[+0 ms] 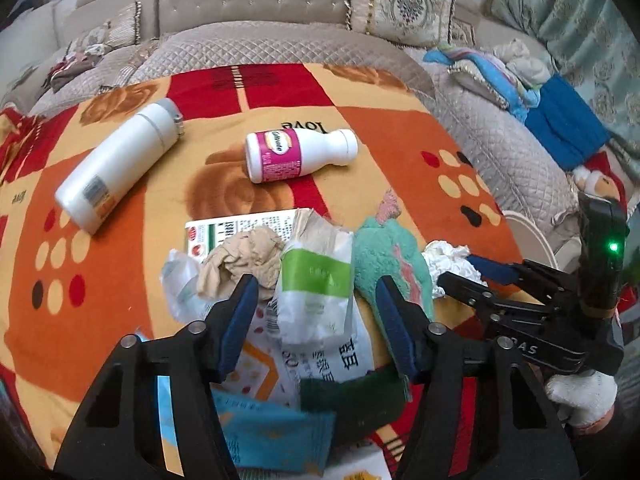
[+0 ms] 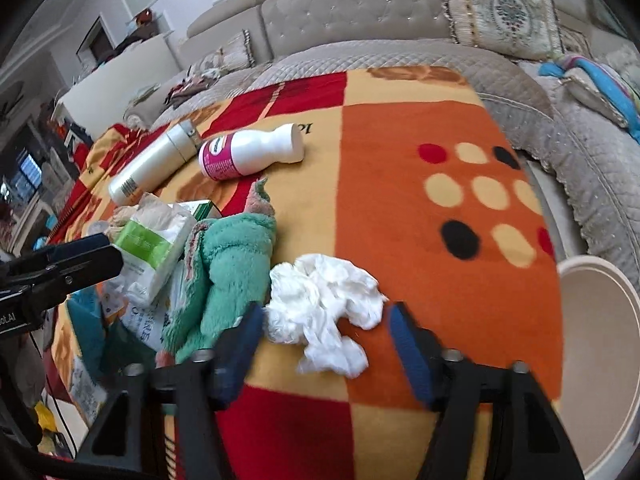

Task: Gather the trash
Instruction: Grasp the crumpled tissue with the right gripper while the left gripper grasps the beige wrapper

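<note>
One crumpled white tissue (image 2: 324, 308), lying on the fleece blanket (image 2: 420, 128) just beside a green plush sock (image 2: 228, 276). Judged light, soft, crushable; pinch its bulky middle. Right claw (image 2: 326, 344): fingers apart, straddling it, not clamped. Left claw (image 1: 316, 320): fingers apart over a green-banded wrapper (image 1: 316, 284). Cream bin (image 2: 600, 360) stands near.

Both wrist views low, close over blanket (image 1: 400, 140), facing sofa back (image 2: 352, 20); shared: pink-label bottle (image 1: 296, 154), white tissue (image 2: 324, 304).
</note>
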`<control>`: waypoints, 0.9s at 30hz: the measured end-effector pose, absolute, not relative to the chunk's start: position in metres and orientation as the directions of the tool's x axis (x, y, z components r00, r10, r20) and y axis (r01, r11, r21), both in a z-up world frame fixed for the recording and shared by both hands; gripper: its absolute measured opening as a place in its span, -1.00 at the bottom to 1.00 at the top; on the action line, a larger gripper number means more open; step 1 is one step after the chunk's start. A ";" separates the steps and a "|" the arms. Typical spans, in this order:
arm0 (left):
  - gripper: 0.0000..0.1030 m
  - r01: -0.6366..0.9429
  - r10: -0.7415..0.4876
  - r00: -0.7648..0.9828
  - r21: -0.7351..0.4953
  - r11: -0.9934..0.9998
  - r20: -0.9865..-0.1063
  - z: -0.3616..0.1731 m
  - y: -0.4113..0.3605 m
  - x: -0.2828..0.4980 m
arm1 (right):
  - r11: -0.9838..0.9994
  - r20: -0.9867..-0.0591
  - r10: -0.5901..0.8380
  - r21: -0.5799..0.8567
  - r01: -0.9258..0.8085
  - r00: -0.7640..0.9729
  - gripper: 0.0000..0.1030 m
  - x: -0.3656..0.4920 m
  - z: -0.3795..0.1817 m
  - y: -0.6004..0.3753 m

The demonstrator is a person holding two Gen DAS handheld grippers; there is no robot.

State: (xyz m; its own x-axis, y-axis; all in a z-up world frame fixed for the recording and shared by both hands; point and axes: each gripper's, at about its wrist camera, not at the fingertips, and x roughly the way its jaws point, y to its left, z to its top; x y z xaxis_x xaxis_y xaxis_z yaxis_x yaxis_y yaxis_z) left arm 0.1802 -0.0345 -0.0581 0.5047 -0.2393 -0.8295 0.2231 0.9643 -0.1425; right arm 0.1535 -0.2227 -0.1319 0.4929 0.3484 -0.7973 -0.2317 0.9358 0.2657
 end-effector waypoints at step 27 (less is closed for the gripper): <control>-0.02 0.166 -0.225 0.508 -0.162 0.973 -0.832 -0.048 0.006 0.209 | 0.910 -0.758 0.414 0.334 -0.246 0.503 -0.14 0.139 -0.126 -0.244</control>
